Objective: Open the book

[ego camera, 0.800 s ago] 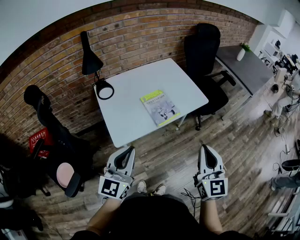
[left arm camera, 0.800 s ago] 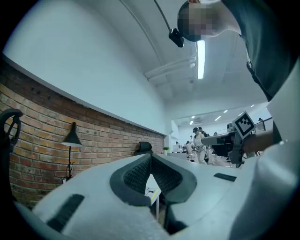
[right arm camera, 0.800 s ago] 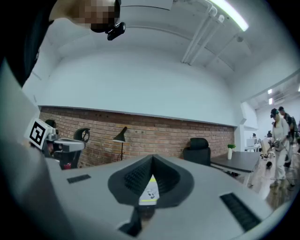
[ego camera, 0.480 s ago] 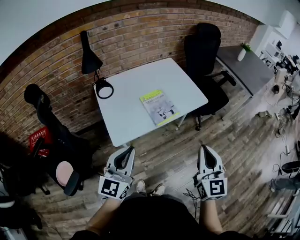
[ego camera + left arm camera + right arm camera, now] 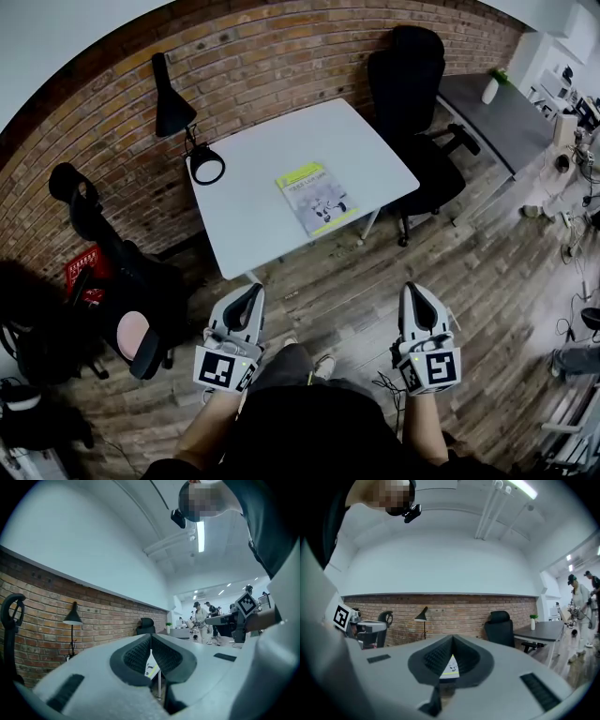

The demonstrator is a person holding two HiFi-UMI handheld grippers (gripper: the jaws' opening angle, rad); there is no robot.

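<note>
A closed book (image 5: pixel 316 199) with a yellow-green and grey cover lies flat near the front edge of the white table (image 5: pixel 272 159). Both grippers are held level over the wooden floor, well short of the table and touching nothing. My left gripper (image 5: pixel 253 289) is shut and empty, and its tips (image 5: pixel 151 637) meet with a sliver of the book (image 5: pixel 151 668) showing behind them. On the other side my right gripper (image 5: pixel 414 289) is also shut and empty. The book (image 5: pixel 451 667) appears through the hollow below its tips (image 5: pixel 453 639).
A black desk lamp (image 5: pixel 178 112) stands at the table's back left corner. A black office chair (image 5: pixel 412 84) is at the table's right, with a grey desk (image 5: pixel 497 131) beyond. Black equipment (image 5: pixel 112 272) and a red crate (image 5: pixel 86 272) sit at left. People stand far right (image 5: pixel 581 611).
A leg of the person has come forward below the grippers, and the table with the book sits slightly higher in the head view. Both grippers stay shut, held as before.
</note>
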